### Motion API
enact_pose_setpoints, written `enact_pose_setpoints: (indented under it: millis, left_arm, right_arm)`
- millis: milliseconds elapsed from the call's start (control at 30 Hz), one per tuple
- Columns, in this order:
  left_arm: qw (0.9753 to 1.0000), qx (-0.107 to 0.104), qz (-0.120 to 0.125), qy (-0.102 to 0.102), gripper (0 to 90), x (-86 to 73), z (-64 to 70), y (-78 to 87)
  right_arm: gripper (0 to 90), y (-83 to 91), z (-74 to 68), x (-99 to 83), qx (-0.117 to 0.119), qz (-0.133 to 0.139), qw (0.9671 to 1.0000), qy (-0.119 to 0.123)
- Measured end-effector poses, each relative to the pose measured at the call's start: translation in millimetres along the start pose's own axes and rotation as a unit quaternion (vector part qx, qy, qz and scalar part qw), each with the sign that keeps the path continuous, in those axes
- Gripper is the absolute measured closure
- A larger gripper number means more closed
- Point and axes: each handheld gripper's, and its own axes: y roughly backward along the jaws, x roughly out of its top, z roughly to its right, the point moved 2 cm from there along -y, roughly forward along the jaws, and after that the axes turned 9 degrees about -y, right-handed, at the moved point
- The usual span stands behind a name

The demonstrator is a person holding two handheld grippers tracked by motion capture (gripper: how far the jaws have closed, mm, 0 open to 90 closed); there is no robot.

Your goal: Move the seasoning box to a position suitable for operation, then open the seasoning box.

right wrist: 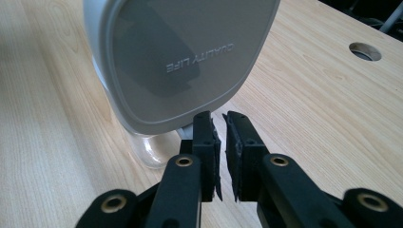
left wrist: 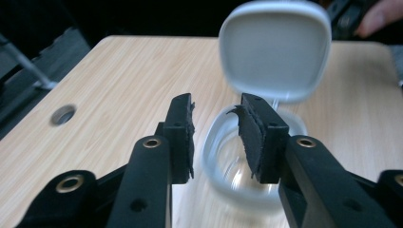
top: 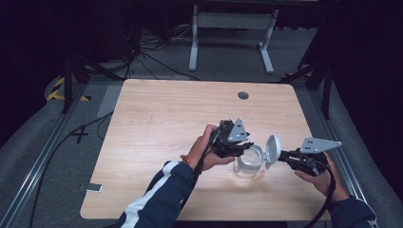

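Table (top: 157, 114): pale wood, mostly bare, round hole (top: 243, 95) near far edge.
Lid (right wrist: 180, 57): reads "QUALITY LIFE"; pinched edge-on by right gripper (right wrist: 219, 124).
Jar (top: 248, 162): clear, front right; left gripper (left wrist: 216, 107) spread across its rim.

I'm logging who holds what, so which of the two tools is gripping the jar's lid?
The right tool, shut on the edge of the grey rounded-square plastic lid. The left tool instead straddles the rim of the clear glass jar, one jaw inside.

Black tongs (top: 247, 147) with brass-ringed screw holes and grey three-cornered plates; navy white-striped sleeve (top: 159, 194).
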Motion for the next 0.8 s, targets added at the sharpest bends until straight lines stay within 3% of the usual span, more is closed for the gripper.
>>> enact_pose_setpoints:
  millis: [133,200,300,433,500,567,667,800]
  left_arm:
    - [0.9992,0.02,-0.031,-0.017,61.4,-20.2,-1.6,24.2]
    - [0.9989,0.025,-0.036,-0.014,60.5,-26.1,-2.0,29.4]
    - [0.9972,0.039,-0.064,-0.004,58.9,-50.4,-4.1,47.4]
    - [0.9928,0.055,-0.106,0.005,55.7,-79.1,-2.4,65.0]
    - [0.9913,0.062,-0.116,0.011,54.7,-93.7,-1.5,74.1]
    - [0.9883,0.068,-0.134,0.026,53.7,-111.4,1.0,85.0]
    - [0.9868,0.07,-0.142,0.036,53.4,-123.4,3.1,91.5]
    - [0.9821,0.072,-0.167,0.051,53.7,-154.4,10.1,105.2]
  right_arm:
    - [82.2,2.3,0.2,0.5,-0.005,0.0,1.0,0.003]
    - [82.2,3.1,1.1,0.5,-0.006,0.001,1.0,0.0]
    - [82.1,4.0,2.0,0.2,-0.011,-0.001,0.9999,0.0]
    - [81.8,7.7,2.9,-0.6,-0.018,-0.003,0.9998,0.002]
    - [81.3,9.6,3.5,-2.4,-0.022,-0.003,0.9998,0.0]
    - [80.8,11.4,4.7,-4.9,-0.027,-0.006,0.9996,0.0]
    - [80.3,12.7,5.6,-8.7,-0.033,-0.008,0.9994,-0.001]
    - [78.9,16.7,5.1,-19.1,-0.041,-0.022,0.9989,0.004]
